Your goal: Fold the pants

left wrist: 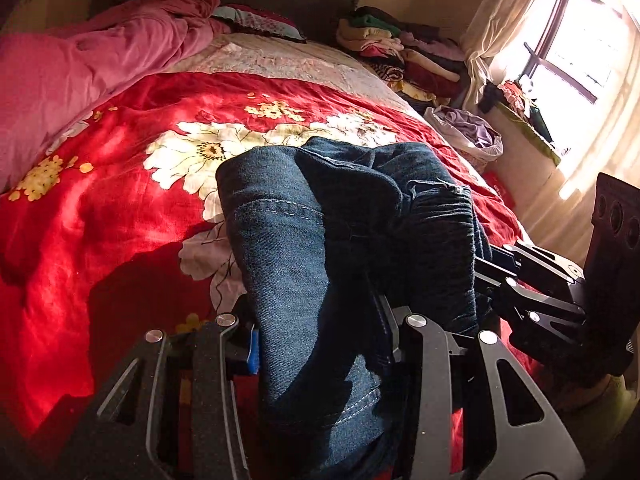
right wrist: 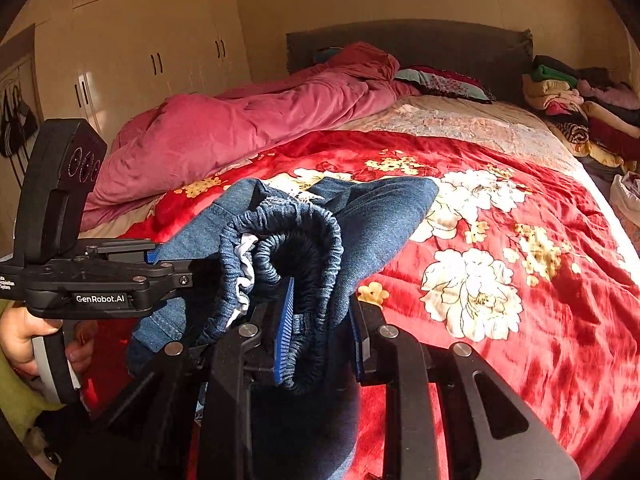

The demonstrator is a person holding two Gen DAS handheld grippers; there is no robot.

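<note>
Right now I have the pants [left wrist: 320, 240] bunched and lifted just above the red floral blanket [left wrist: 100, 220], left gripper [left wrist: 320, 344] clamped on denim, right gripper [right wrist: 320, 336] clamped on the elastic waistband [right wrist: 296, 232], presumably to spread them flat for folding.

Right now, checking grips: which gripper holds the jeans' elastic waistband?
The right gripper: gathered elastic waistband sits between its fingers; the left gripper clamps plain denim.

L gripper [left wrist: 320, 344] clamped on bunched blue jeans [left wrist: 312, 240] above red floral blanket [left wrist: 120, 208]; R gripper [left wrist: 492, 276] grips jeans' right side, near window [left wrist: 576, 40].
</note>
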